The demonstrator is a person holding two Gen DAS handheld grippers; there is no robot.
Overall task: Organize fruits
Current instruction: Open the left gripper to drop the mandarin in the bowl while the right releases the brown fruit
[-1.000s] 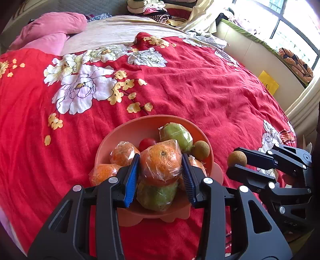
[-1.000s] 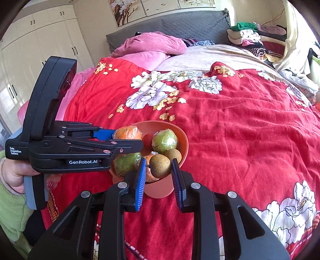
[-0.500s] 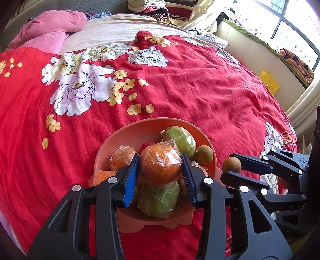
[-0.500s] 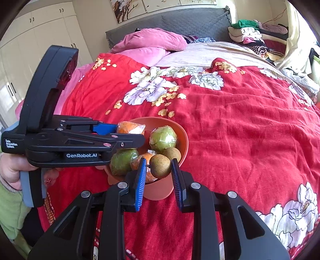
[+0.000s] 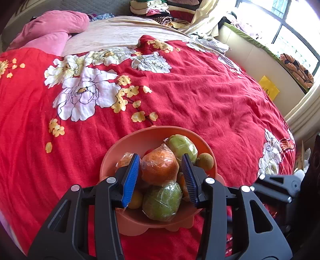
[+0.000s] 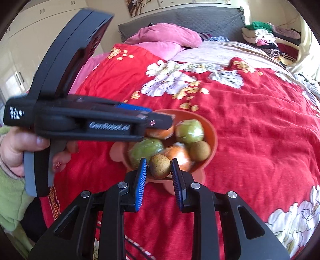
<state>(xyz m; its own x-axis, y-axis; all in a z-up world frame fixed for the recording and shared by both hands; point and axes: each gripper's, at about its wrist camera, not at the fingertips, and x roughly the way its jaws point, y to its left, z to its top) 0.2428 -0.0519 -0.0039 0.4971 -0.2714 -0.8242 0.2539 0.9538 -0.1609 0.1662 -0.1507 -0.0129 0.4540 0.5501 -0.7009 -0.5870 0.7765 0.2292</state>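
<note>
An orange plastic bowl [image 5: 144,136] on the red floral bedspread holds wrapped oranges, green fruits [image 5: 162,202] and a small brown fruit [image 5: 206,159]. My left gripper [image 5: 160,155] hangs over the pile with its jaws opening. A plastic-wrapped orange [image 5: 160,170] sits between the blue pads with a thin gap on each side, resting on a green fruit. My right gripper [image 6: 158,160] is shut on a second small brown round fruit [image 6: 160,168], held just above the bowl's near rim [image 6: 215,138]. In the right wrist view the left gripper [image 6: 160,122] reaches in from the left.
A person's hand [image 6: 24,144] in a green sleeve holds the left gripper. The red bedspread [image 5: 200,96] spreads wide around the bowl. Pink pillows [image 5: 50,30] and piled clothes [image 5: 160,12] lie at the far end. A window ledge [image 5: 260,52] runs along the right.
The right gripper carried the brown fruit closer, to the bowl's near rim. The left pads drew slightly off the wrapped orange, which now rests on the pile.
</note>
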